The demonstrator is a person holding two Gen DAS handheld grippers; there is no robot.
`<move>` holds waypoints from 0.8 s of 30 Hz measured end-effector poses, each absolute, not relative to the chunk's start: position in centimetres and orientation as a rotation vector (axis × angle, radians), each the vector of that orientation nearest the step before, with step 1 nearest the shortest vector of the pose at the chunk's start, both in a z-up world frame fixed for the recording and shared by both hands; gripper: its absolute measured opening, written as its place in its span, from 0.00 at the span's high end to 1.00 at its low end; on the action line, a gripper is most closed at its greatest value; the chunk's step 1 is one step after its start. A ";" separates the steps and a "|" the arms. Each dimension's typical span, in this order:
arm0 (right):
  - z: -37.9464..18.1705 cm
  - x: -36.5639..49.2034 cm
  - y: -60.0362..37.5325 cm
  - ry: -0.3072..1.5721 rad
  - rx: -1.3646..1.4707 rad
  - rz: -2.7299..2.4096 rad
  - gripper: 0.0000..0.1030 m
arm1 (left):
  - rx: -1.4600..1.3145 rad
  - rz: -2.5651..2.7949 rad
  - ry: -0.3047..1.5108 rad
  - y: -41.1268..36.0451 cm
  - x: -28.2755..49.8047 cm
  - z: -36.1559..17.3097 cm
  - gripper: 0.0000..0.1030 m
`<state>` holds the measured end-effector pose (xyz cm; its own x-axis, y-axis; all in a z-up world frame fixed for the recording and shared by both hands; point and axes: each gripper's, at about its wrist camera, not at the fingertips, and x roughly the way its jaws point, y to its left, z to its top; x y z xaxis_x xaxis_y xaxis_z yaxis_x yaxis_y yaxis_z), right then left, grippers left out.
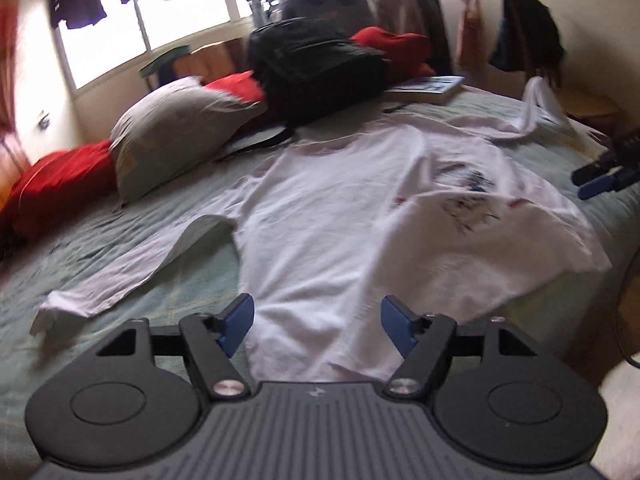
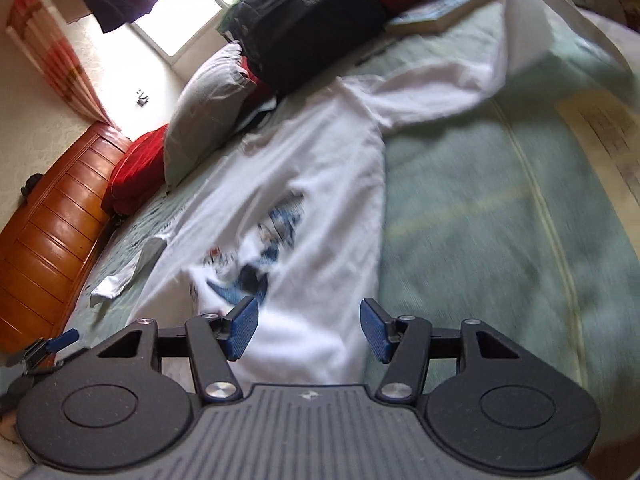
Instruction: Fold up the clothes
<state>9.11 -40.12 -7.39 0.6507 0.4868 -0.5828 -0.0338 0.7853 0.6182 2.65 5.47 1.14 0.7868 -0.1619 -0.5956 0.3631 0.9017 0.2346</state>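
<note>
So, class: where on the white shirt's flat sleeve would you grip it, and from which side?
Probably the cuff of the sleeve lying flat on the bed, left of the shirt. Come from the outer, left side with the open left gripper: the cuff is a free end, so it can be lifted and carried across the body.

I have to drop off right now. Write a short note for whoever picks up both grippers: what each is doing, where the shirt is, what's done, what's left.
Left gripper: open, nothing between the pads, above the near hem of the white long-sleeve shirt.
Right gripper: open, empty, over the shirt's near edge on its side.
Shirt: lies on the green bedspread, print partly covered by a turned-over hem flap. One sleeve lies flat on the bed; the other sleeve trails toward the far corner.
Done: shirt laid out, one flap started.
Left: bring in both sleeves, fold the body, tidy up.
</note>
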 end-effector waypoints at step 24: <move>-14.7 6.0 -40.1 0.763 0.937 0.603 0.37 | 0.318 -0.289 0.559 -1.6 -1.6 -2.6 0.24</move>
